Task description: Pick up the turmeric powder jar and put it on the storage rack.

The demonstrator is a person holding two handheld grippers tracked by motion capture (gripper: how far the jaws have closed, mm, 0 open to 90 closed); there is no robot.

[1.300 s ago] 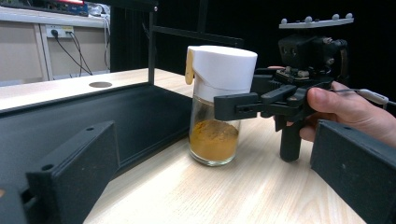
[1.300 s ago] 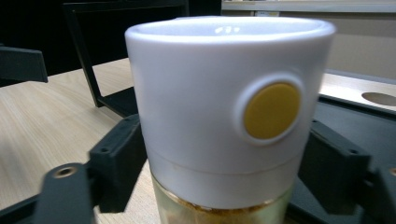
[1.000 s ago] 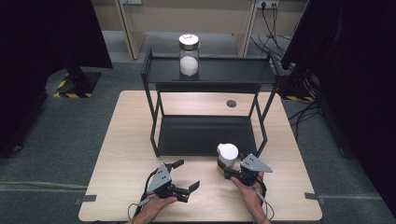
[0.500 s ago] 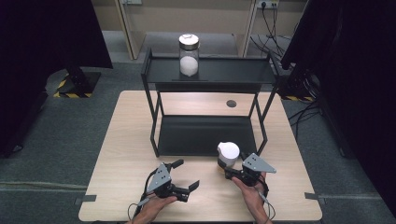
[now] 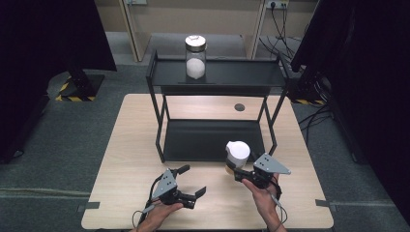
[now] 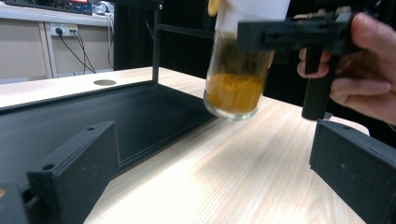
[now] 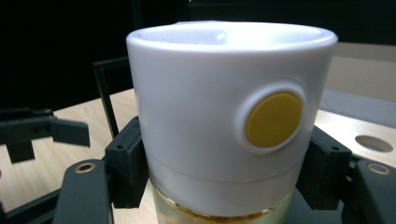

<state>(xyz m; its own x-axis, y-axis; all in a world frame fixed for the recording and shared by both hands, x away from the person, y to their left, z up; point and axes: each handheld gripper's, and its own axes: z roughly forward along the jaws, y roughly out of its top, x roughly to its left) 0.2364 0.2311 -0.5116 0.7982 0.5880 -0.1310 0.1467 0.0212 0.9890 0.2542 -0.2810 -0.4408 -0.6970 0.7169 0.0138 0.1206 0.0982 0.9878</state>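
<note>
- I have the right tool (image 5: 236,169) clamped on the spice jar (image 5: 237,155), its jaws closed on the glass just under the white cap; seen from the left tool's camera, the jar hangs clear of the tabletop (image 5: 290,203), near the front right corner.
- My left tool (image 5: 192,182) sits near the front edge, jaws apart and holding nothing.
- By my reading, the pick-up is done; placing is left, likely on the black rack (image 5: 212,140), whose lower tray lies bare just behind the jar.
- The rack's top shelf already carries a metal-lidded glass jar (image 5: 196,57) part-filled with something white.
- The spice jar is a clear glass cylinder holding ochre powder, with a smooth matte white cap bearing a round yellow disc (image 7: 273,120).
- The tabletop is pale wood grain; the rack is dull black metal.
</note>
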